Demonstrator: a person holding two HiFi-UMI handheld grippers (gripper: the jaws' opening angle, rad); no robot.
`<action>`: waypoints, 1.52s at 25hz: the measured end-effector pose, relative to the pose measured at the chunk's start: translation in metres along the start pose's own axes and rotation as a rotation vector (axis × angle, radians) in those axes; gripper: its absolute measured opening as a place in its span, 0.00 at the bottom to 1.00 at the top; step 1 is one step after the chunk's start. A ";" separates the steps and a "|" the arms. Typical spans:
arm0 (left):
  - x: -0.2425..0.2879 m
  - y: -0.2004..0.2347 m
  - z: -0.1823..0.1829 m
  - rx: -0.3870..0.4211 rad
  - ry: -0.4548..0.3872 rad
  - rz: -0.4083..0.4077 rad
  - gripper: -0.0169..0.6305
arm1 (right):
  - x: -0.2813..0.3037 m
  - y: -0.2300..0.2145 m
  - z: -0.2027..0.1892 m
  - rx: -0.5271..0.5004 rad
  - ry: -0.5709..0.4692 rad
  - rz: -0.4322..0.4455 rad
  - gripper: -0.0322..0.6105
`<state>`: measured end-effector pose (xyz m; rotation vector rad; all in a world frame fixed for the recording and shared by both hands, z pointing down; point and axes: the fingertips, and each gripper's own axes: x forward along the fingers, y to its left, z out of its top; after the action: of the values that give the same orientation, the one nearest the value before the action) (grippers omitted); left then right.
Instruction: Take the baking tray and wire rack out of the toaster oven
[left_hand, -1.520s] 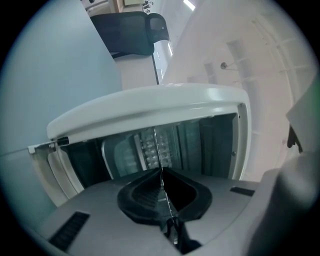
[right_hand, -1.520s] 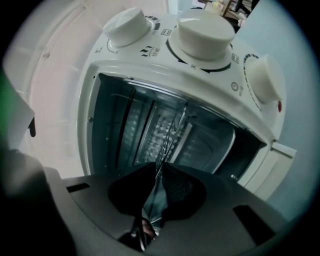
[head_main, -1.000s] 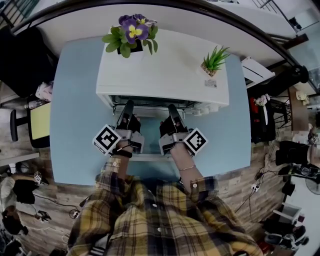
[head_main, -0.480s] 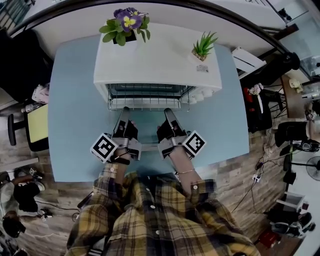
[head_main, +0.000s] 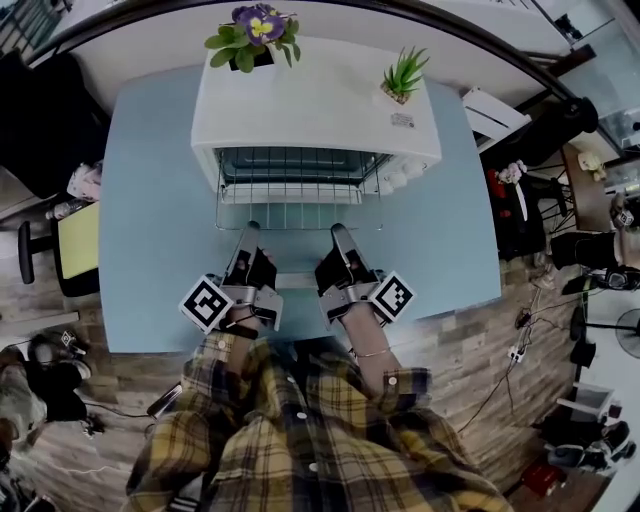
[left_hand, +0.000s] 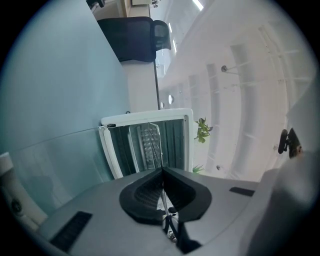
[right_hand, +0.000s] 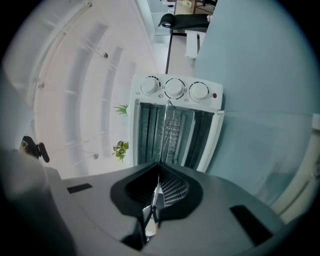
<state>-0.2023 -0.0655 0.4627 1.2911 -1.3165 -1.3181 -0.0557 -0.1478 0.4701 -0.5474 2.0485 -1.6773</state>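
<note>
Both grippers were clamped on the front wire of the wire rack (head_main: 296, 207), which stuck partway out of the toaster oven (head_main: 312, 108) straight ahead of them. The left gripper (head_main: 250, 229) had its jaws pinched together on that thin wire near the rack's left corner. The right gripper (head_main: 338, 231) did the same near the right corner, so the two sat side by side with a stretch of bare front wire between them. In each gripper view the wire ran as a fine line right into the seam of the closed pads.

The rest of the rack reached away from the jaws into the oven's open mouth, level above the blue table (head_main: 150, 250). The handle (head_main: 297, 281) of the dropped oven door lay between the two grippers, nearer the person than the jaw tips. Three knobs (right_hand: 174, 88) stood beyond the right gripper, on the far right of the oven's front. On the oven's top, well beyond the jaws, stood a purple flower (head_main: 256, 26) and a small green plant (head_main: 404, 73).
</note>
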 end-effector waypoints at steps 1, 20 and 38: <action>-0.004 -0.001 -0.002 0.003 -0.002 0.001 0.02 | -0.004 0.001 -0.002 0.003 0.009 0.003 0.07; -0.097 -0.034 -0.071 0.096 -0.116 -0.017 0.03 | -0.106 0.029 -0.016 0.032 0.162 0.094 0.07; -0.037 -0.041 -0.250 0.036 0.260 -0.065 0.03 | -0.255 0.015 0.112 -0.021 -0.205 0.016 0.07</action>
<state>0.0534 -0.0550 0.4473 1.4861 -1.1287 -1.1300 0.2178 -0.0941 0.4573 -0.6786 1.9196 -1.5247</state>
